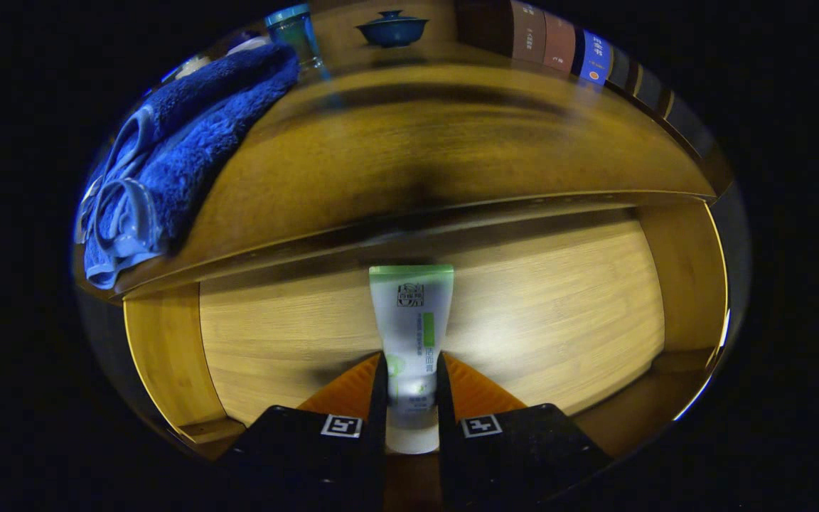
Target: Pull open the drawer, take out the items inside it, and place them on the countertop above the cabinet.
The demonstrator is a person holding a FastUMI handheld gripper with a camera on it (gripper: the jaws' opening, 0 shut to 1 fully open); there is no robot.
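While my gripper (411,370) looks down into the open wooden drawer (559,313), both orange fingers (477,391) press the sides of the white tube with green end (411,334), cap toward me, over the drawer floor; beyond, the wooden countertop (452,142) carries a crumpled blue towel (182,149), a dark blue lidded bowl (392,30), books (559,43).

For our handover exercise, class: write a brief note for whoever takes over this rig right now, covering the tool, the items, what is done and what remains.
Tool: shut on the white squeeze tube with green end, both fingers pressing its sides.
Things: tube sits over the open bamboo drawer; the folded blue towel lies on the wooden countertop above.
Done: drawer open, tube gripped.
Left: carry the tube up and set it on the countertop.
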